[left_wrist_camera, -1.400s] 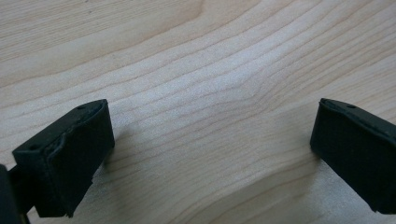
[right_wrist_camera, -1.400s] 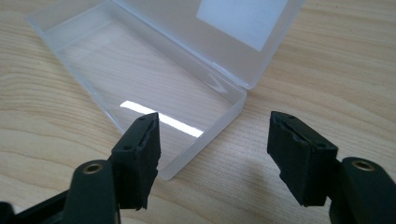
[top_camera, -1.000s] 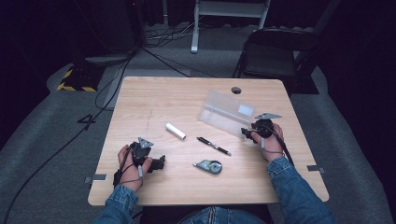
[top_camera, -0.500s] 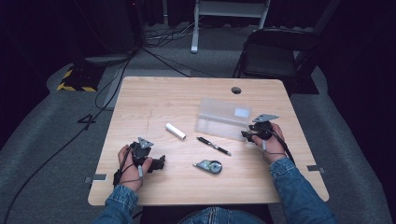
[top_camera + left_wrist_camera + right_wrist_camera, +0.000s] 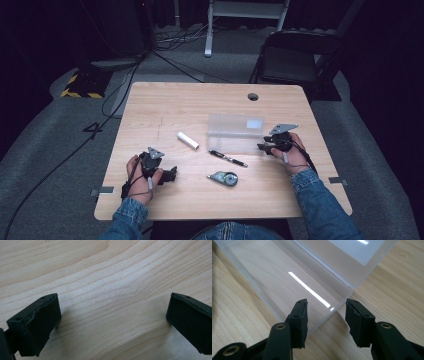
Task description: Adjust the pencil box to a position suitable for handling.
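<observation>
A clear plastic case lies open, right of centre on the table. It looks light, stiff and slippery, so a thin wall edge seems the best hold. The right gripper straddles its near corner, jaws apart, a detail the high view blurs. The left gripper rests spread over bare wood.

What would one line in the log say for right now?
left gripper: open, on wooden table | right gripper: open at corner of clear plastic box | black pen, white tube, tape dispenser: untouched
</observation>
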Demonstrator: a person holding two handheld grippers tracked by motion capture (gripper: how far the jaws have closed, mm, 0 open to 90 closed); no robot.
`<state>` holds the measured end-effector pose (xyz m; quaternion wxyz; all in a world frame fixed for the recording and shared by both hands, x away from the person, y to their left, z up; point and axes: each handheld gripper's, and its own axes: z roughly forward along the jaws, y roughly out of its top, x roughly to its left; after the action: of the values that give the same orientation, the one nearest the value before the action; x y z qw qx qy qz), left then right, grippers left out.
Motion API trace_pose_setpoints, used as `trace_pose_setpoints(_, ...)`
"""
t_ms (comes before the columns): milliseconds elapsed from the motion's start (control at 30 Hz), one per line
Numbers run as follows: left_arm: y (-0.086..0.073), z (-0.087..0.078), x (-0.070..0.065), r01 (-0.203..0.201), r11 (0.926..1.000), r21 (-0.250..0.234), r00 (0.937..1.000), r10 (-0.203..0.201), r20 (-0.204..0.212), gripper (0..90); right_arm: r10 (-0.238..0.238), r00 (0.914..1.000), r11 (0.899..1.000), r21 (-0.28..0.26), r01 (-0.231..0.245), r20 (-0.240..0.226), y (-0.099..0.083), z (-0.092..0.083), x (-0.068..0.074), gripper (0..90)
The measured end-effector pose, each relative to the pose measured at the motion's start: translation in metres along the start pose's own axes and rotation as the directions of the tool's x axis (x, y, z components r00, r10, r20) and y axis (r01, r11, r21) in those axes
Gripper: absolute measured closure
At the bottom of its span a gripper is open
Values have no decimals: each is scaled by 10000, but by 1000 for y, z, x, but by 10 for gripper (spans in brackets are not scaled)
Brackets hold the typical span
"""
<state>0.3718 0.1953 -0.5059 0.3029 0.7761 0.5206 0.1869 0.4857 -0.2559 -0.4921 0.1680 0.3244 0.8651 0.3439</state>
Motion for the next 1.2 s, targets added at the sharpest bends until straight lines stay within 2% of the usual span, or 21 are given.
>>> trace_pose_setpoints(367,0,0,0,-36,10000,-4,10000,36,-12,0,-276,9994,9996,76,277,-189,0,-2,5,537)
trace_pose_setpoints(667,0,0,0,-36,10000,-8,10000,36,-14,0,-153,9997,9998,113,156,-214,-1,-3,6,497)
trace_pose_setpoints(767,0,0,0,-35,10000,-8,10000,35,-13,0,25,9999,9999,168,-23,-141,-1,-3,6,422)
trace_pose_setpoints(900,0,0,0,-37,10000,-7,10000,37,-14,0,107,9999,9999,113,-106,-84,0,-7,7,392)
trace_pose_setpoints(1167,0,0,0,-34,10000,-6,10000,34,-14,0,420,9990,9987,-264,-424,-153,6,-28,10,441)
trace_pose_setpoints(1200,0,0,0,-38,10000,-5,10000,38,-15,0,441,9986,9985,-303,-449,-288,8,-34,13,500)
